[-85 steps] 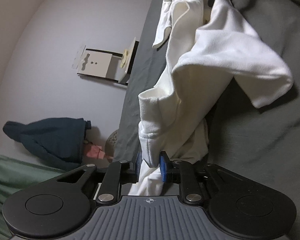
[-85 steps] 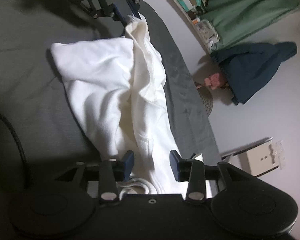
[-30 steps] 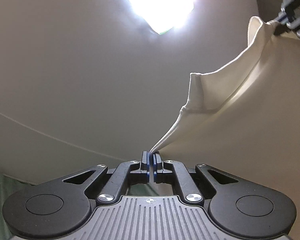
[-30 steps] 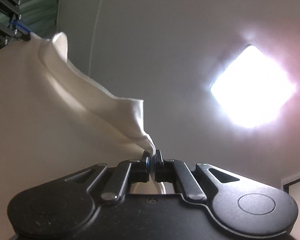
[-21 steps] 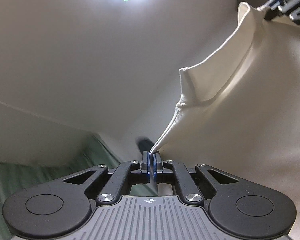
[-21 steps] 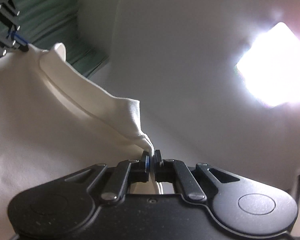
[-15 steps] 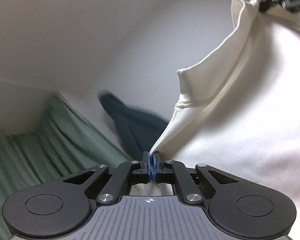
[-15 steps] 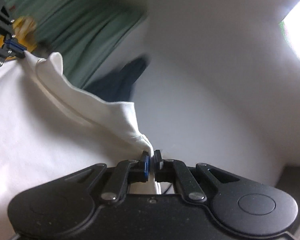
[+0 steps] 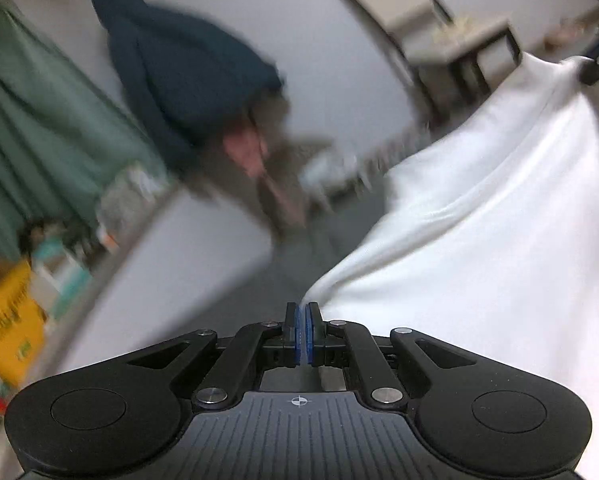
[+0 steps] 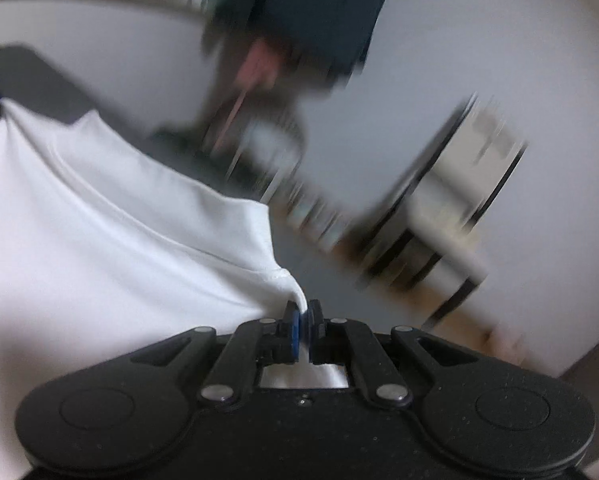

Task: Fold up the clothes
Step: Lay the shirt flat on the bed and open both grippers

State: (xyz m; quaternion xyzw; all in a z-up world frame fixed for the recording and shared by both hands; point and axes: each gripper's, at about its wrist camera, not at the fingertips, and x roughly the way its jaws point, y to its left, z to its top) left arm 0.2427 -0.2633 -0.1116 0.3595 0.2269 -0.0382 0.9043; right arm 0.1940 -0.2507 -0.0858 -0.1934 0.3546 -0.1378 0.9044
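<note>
Left wrist view shows the left tongs (image 9: 302,318) pinched shut on one corner of the white garment (image 9: 479,264), with the cloth running away from the blue pads to the right and far side of the picture, up to the other tongs, just visible as a dark shape at the far right edge. Right wrist view gives the mirror of it: the right tongs (image 10: 304,316) are closed on the opposite corner, a small peak of fabric caught between the pads, and the white garment (image 10: 99,240) spreads to the left toward the far left edge. So the held edge, which looks like the ribbed neck or hem band, lies stretched between the two pairs of tongs, and that line is the garment's long axis at this moment; neither hand is nearer to it, since each has an end. The rest of the cloth hangs or billows below that edge, out of sight under the tongs' bodies. Beyond it, blurred, are a dark blue jacket (image 9: 187,68) on the wall, a green curtain (image 9: 39,120) and a small pale cabinet (image 10: 459,208). The likely next step is laying the garment flat, which would call for both ends being kept level and equally taut.
</note>
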